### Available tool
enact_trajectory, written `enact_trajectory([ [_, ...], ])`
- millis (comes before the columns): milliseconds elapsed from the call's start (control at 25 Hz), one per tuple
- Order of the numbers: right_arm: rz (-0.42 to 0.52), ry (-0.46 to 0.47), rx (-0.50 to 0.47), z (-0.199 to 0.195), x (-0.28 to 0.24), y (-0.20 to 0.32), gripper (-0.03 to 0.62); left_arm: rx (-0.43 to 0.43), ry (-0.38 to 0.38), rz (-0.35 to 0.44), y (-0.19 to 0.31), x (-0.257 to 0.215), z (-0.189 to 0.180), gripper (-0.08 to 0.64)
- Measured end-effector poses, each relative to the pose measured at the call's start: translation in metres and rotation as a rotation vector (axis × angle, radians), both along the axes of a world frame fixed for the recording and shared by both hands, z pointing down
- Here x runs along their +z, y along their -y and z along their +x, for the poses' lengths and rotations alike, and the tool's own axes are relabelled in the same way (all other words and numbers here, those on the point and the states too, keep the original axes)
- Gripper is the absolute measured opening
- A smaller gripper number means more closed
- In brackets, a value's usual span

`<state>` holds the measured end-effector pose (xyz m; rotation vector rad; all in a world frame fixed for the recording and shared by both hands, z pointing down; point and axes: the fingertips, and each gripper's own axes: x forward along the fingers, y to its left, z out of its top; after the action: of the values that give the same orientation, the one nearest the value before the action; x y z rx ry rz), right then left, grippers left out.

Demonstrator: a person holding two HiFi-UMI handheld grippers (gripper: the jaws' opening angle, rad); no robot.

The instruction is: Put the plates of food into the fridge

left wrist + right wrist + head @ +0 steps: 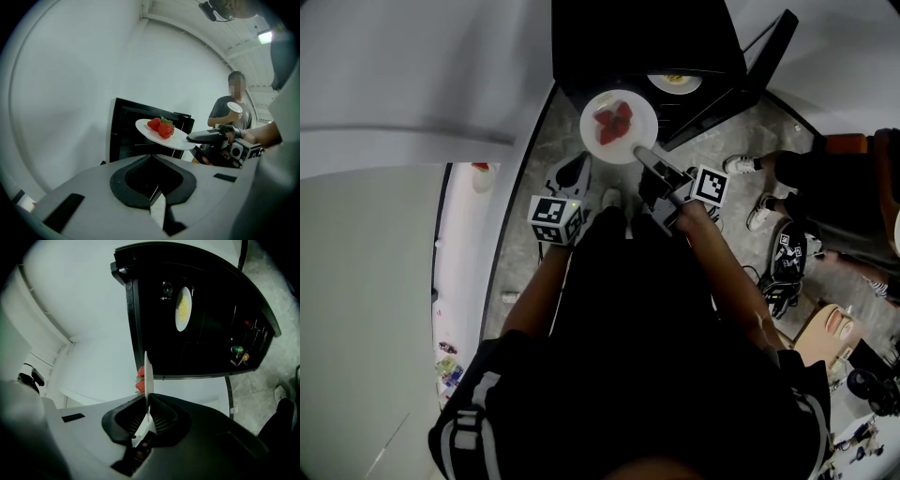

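A white plate point(619, 127) with strawberries point(614, 122) hangs in the air in front of the open black fridge point(581, 47). My right gripper point(649, 157) is shut on the plate's near rim. In the right gripper view the plate point(146, 380) stands edge-on between the jaws of my right gripper point(147, 416), with the strawberries point(140, 378) on its left side. A second plate with yellow food point(183, 309) sits on a shelf inside the fridge point(154, 319). My left gripper point(572, 178) is left of the plate and lower, shut and holding nothing. The left gripper view shows the plate point(152, 134) ahead of my left gripper point(157, 199).
The fridge door point(741, 80) stands open to the right, with bottles point(239, 352) in its rack. A person point(229, 108) holding a cup stands at the right, their shoes point(741, 164) on the grey floor. A white wall point(394, 84) runs along the left.
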<state>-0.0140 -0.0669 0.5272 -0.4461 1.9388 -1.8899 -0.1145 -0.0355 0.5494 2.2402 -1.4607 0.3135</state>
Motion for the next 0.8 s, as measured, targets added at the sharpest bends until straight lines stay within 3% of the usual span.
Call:
enact_trajectory([
  [800, -0.034, -0.073, 0.019, 0.009, 0.091, 0.018, 0.043, 0.021, 0.015, 0.005, -0.020, -0.012, 0.004, 0.021],
])
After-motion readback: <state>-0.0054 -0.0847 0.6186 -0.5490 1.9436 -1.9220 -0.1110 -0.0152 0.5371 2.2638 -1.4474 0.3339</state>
